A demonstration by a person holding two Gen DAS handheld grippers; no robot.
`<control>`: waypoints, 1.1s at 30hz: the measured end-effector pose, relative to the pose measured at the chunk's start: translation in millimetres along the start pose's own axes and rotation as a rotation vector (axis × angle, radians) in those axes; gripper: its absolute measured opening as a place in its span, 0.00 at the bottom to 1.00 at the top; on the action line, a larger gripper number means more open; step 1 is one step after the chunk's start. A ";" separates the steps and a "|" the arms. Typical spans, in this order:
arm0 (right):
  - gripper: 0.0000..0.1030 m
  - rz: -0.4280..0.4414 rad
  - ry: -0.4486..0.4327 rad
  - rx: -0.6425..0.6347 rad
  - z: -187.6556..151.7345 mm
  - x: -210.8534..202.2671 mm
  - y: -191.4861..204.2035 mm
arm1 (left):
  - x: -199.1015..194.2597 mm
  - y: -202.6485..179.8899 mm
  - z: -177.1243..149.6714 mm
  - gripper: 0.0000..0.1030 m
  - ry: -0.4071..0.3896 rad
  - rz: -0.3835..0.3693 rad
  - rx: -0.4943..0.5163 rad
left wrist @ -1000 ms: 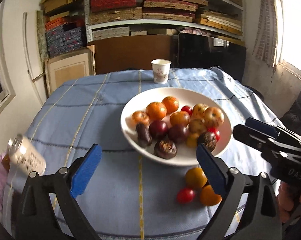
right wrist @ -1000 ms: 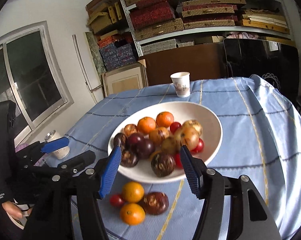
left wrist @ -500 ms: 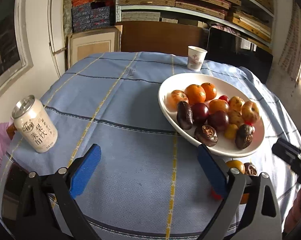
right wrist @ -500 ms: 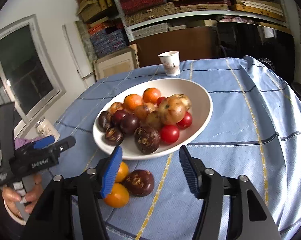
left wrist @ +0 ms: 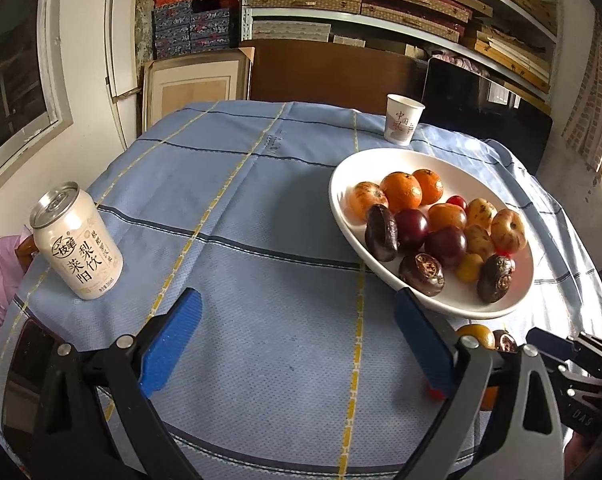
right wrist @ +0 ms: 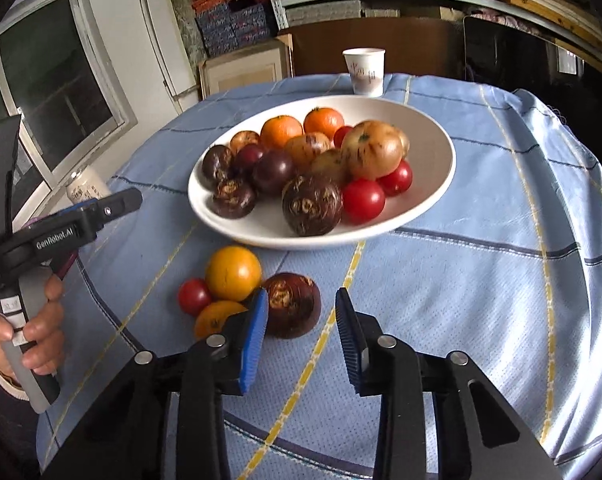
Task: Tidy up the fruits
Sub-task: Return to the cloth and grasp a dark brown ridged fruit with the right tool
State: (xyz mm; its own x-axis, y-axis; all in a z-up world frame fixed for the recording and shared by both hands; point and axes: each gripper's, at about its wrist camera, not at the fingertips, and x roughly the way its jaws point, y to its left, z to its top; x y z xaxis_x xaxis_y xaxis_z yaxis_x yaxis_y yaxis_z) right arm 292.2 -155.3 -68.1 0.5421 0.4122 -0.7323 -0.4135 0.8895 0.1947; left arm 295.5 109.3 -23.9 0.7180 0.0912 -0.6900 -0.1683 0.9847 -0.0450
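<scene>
Nearest to me in the right wrist view, my right gripper (right wrist: 301,334) has its jaws narrowed and closing; nothing is gripped yet. The dark brown fruit (right wrist: 293,306) sits just beyond the tips at about 11 o'clock, partly behind the left pad, and whether that pad touches it I can't tell. It's one of four strays on the worktop (right wrist: 441,280): an orange fruit (right wrist: 213,318) at 9 o'clock of it, a small red tomato (right wrist: 193,296) beyond that, and a yellow-orange fruit (right wrist: 233,272) at 10 o'clock, all bunched and touching. So most of the job looks done: the white bowl (right wrist: 433,152) at 12 o'clock already carries the bulk of the fruit, with four pieces left to bring in. My left gripper (left wrist: 297,340) has its jaws spread wide over bare cloth, holding nothing; the bowl is at its 2 o'clock. Further out, a drink can (left wrist: 77,246) at 10 o'clock and a paper cup (left wrist: 403,120) past the bowl, neither part of the job.
</scene>
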 end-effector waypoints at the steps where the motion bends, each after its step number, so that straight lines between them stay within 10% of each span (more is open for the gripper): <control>1: 0.34 0.004 0.008 0.000 -0.8 1.1 0.2 | 0.2 0.0 0.0 0.92 0.002 -0.001 0.000; 24: 0.40 0.002 0.015 -0.005 -4.2 15.5 6.7 | 1.3 -12.5 -3.6 0.92 0.016 -0.011 0.064; 30: 0.40 0.006 -0.048 0.068 1.9 -4.0 -9.5 | 8.3 -25.3 -11.9 0.91 0.092 -0.141 0.176; 33: 0.40 0.013 -0.046 0.086 1.7 -6.1 -13.1 | 10.5 -36.2 -19.1 0.63 0.118 -0.189 0.249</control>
State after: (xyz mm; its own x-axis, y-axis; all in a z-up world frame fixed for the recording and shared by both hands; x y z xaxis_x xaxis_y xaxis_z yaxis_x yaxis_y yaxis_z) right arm 295.5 -169.1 -65.0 0.5707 0.4307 -0.6991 -0.3575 0.8968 0.2607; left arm 296.2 71.8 -43.4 0.6354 -0.0997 -0.7657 0.1412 0.9899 -0.0117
